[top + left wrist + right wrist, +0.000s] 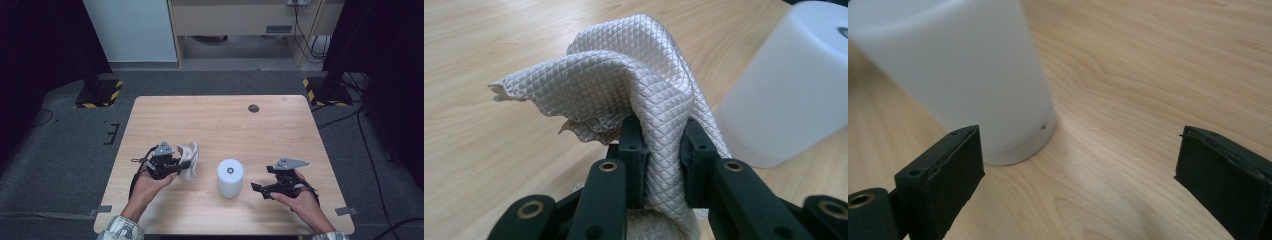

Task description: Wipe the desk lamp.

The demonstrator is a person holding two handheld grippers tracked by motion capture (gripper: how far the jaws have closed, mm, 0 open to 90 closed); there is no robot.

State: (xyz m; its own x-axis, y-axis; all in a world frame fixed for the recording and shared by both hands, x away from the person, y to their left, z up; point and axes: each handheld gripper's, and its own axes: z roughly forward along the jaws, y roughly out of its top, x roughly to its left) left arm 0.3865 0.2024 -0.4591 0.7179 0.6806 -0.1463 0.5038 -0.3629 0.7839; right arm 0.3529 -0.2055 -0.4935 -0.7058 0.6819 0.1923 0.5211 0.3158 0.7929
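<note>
Your left tool (663, 165) is clamped on a fold of the quilted grey cloth (624, 80). The pads pinch the fabric low down, so the greater part of the cloth stands up above the jaws as a loose bunch. This hold appears chosen to present a free wad of fabric forward of the tool, suited to wiping a surface. In the high view the left tool (181, 163) holds the cloth (191, 159) just to the left of the white cylinder (230, 177), near it but not touching.

Your right tool (1080, 170) stands with its jaws wide apart and nothing between them. The pads point toward the base of the white cylinder (973, 75), which stands upright on the desk (1148, 75), just beyond the left pad. In the high view the right tool (261, 190) lies to the right of the cylinder, close beside it. This placement suggests that the right tool is meant to steady or take hold of the cylinder while the cloth is brought against it from the other side.

The cylinder stands near the middle of the desk (215, 120), toward your edge, with a small dark ring on its top face. A dark round spot (253, 108) sits in the desk surface near the far edge, well apart from the work.

Before closing the right tool, centre the cylinder between the pads; at present it sits off to one side.
</note>
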